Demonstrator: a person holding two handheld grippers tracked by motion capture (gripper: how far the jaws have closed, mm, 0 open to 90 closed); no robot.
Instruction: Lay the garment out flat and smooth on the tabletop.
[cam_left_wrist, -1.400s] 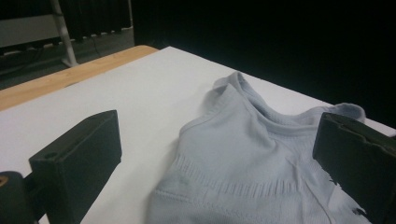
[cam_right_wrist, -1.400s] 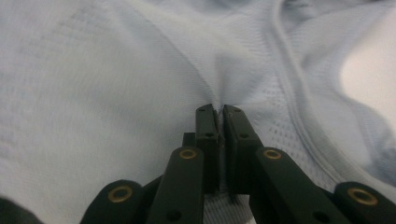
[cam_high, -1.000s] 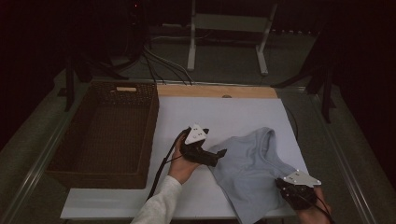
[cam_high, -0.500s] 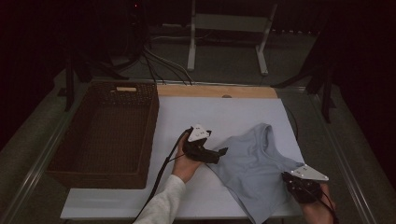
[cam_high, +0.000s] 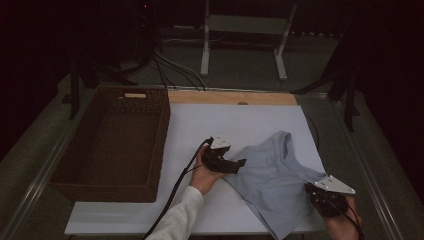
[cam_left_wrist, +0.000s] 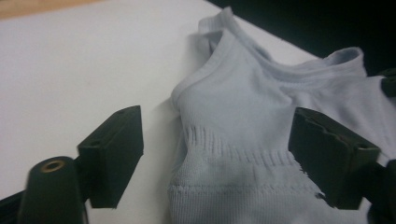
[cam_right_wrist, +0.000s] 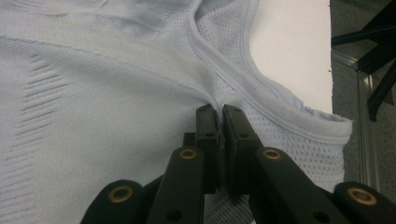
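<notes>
Right gripper (cam_right_wrist: 221, 116) clamped on the pale blue knit sleeveless top (cam_high: 275, 180); left gripper (cam_left_wrist: 219, 154), jaws apart and just closing, straddles its edge ungripped; brown wicker basket (cam_high: 75, 172) unfilled.

I count one pale blue shirt (cam_high: 280, 185), one wicker basket (cam_high: 107, 145), one bench (cam_high: 250, 120), and my two tongs: left (cam_high: 242, 163), right (cam_high: 311, 190).
</notes>
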